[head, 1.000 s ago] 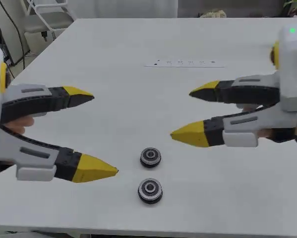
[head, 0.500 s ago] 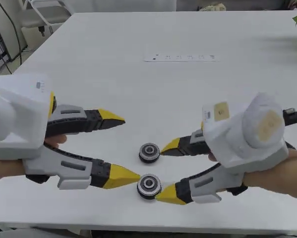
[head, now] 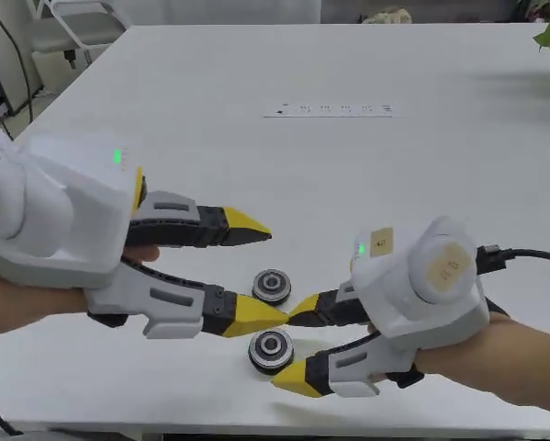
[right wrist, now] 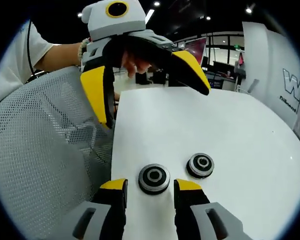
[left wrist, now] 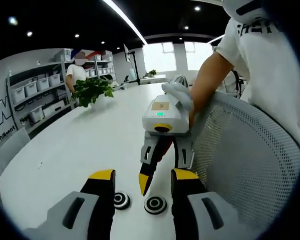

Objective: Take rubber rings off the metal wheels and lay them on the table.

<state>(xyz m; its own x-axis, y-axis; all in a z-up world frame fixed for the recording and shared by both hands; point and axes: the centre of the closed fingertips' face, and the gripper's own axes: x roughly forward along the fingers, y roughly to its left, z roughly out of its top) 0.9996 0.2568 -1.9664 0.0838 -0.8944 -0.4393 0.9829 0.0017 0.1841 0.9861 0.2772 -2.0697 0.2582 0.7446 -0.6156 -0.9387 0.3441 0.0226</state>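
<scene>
Head view: left gripper (head: 262, 273) jaws spread, far metal wheel (head: 272, 286) lying at their tips. Right gripper (head: 291, 344) likewise spread, flanking near metal wheel (head: 271, 350). Both wheels flat on table (head: 348, 184). Risk: neighbouring jaw tips nearly touch; a clash could send either loose wheel skidding.

White table (head: 394, 184), shelves (left wrist: 34, 97), ceiling lights (left wrist: 122, 20)

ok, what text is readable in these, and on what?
"W": large letter on the wall, left gripper view; the line under it is blurred.
"W": on the white panel, right gripper view.
Strip on the table: too small to read.
Sticker on the right gripper: blurred.
</scene>
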